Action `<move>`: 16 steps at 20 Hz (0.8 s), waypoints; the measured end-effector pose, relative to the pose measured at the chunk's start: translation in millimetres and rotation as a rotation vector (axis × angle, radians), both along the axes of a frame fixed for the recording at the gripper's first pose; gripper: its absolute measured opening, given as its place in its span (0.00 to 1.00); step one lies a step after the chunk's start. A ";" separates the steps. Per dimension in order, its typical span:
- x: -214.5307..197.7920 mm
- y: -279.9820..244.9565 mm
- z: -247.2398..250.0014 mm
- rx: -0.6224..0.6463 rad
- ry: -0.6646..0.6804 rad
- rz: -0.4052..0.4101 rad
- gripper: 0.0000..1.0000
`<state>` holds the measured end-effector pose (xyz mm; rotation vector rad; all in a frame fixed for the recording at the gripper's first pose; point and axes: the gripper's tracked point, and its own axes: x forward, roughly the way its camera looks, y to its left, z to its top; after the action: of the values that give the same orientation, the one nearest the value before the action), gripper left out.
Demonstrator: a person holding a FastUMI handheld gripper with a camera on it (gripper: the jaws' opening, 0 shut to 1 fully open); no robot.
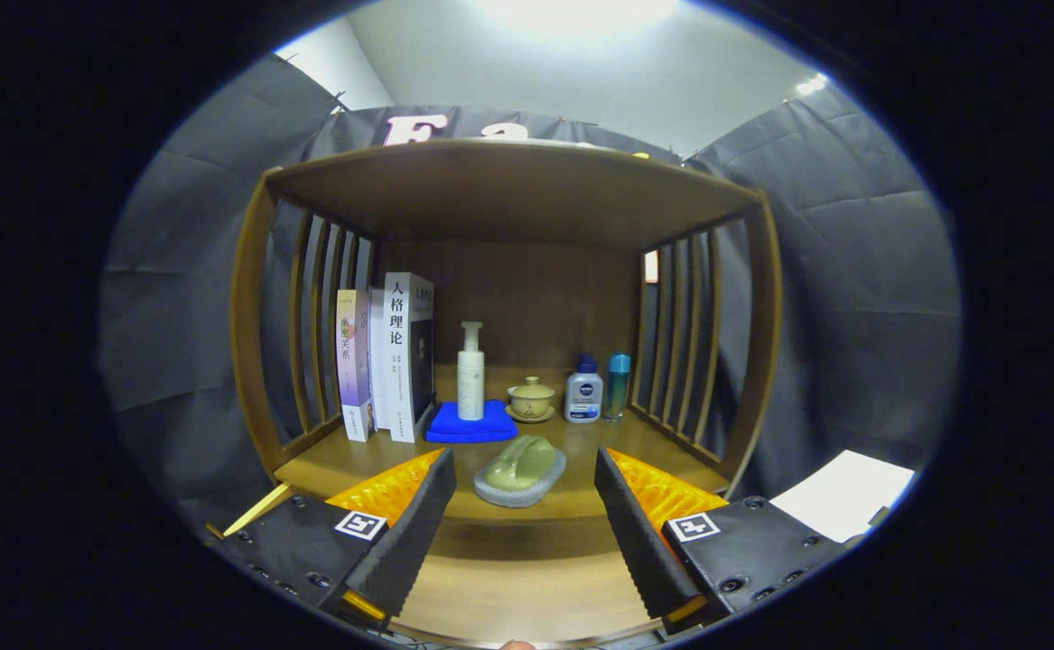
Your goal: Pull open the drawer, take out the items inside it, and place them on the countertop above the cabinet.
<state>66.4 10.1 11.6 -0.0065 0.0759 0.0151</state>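
Note:
My gripper (524,457) stands open, its two black ribbed fingers (418,524) spread wide in front of the wooden cabinet. A pale green item on a grey base (519,470) lies on the countertop (355,460), just ahead of the fingertips and level with the gap between them, touching neither. Below the countertop's front edge, a lighter wooden surface (517,587) spreads out between the fingers; it looks like the pulled-out drawer. I see nothing lying on the part of it that shows.
At the back of the countertop stand books (391,357), a white pump bottle (471,375) on a folded blue cloth (472,424), a lidded cup (531,399), a lotion bottle (583,393) and a blue bottle (618,386). Slatted wooden sides and a top board enclose it. White paper (843,492) lies right.

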 end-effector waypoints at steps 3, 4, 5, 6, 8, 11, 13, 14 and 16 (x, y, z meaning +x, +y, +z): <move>-29.7 -1.2 -15.9 0.008 -0.019 -0.009 0.97; -38.5 -0.9 -23.7 0.009 -0.018 -0.005 0.97; -46.8 -0.4 -31.7 0.008 -0.017 -0.001 0.97; -55.8 2.2 -41.0 0.011 -0.017 0.008 0.97; -69.7 8.5 -55.2 0.021 -0.024 0.029 0.97; -93.0 14.2 -83.9 0.008 -0.020 0.062 0.97; -104.5 16.8 -103.0 -0.017 -0.006 0.076 0.98; -109.7 19.2 -113.1 -0.029 0.005 0.087 0.98; -114.0 22.8 -132.1 -0.041 0.040 0.093 0.97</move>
<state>-47.7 32.9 -120.4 -0.0510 0.1160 0.1067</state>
